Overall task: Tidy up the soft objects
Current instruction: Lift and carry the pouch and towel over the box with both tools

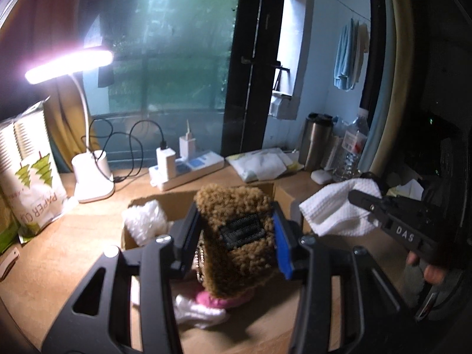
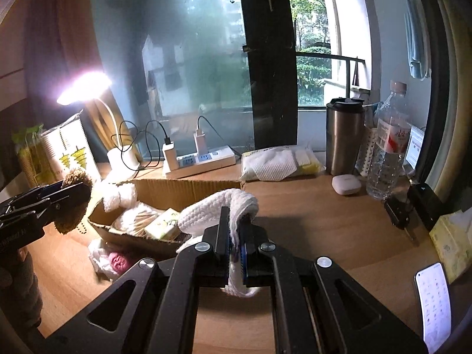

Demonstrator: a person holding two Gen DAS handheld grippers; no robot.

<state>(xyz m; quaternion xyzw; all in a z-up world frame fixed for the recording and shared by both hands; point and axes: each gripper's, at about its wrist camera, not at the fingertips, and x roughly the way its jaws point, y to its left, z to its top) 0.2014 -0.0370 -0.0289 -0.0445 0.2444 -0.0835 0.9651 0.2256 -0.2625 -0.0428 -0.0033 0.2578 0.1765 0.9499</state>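
Left gripper [image 1: 236, 230] sat closest to the lens, black jaws pinching a shaggy brown fleece pouch with a black knitted patch [image 1: 233, 221], held aloft over the shallow brown cardboard box [image 2: 177, 188]. Right gripper [image 2: 234, 244] was pressed together on a white waffle-weave cloth [image 2: 218, 206], also off the desk, at 2 o'clock of the pouch in the left view.

Progress, as judged: partway. Already in the box: a fluffy white plush piece [image 2: 119, 196] and a pale green-and-white packet [image 2: 162, 222]. Both held items not yet placed. A pink-and-white soft bundle [image 2: 113, 261] lay on the wooden desk [image 2: 324, 221] just outside the box, at 7 o'clock of it.

Around: white power strip [image 2: 203, 160] at 12 o'clock of the box, lit white desk lamp [image 1: 91, 174], steel tumbler [image 2: 345, 138], clear water bottle [image 2: 389, 147], smartphone [image 2: 433, 303]. The box's interior looked crowded; nothing blocked the approach.
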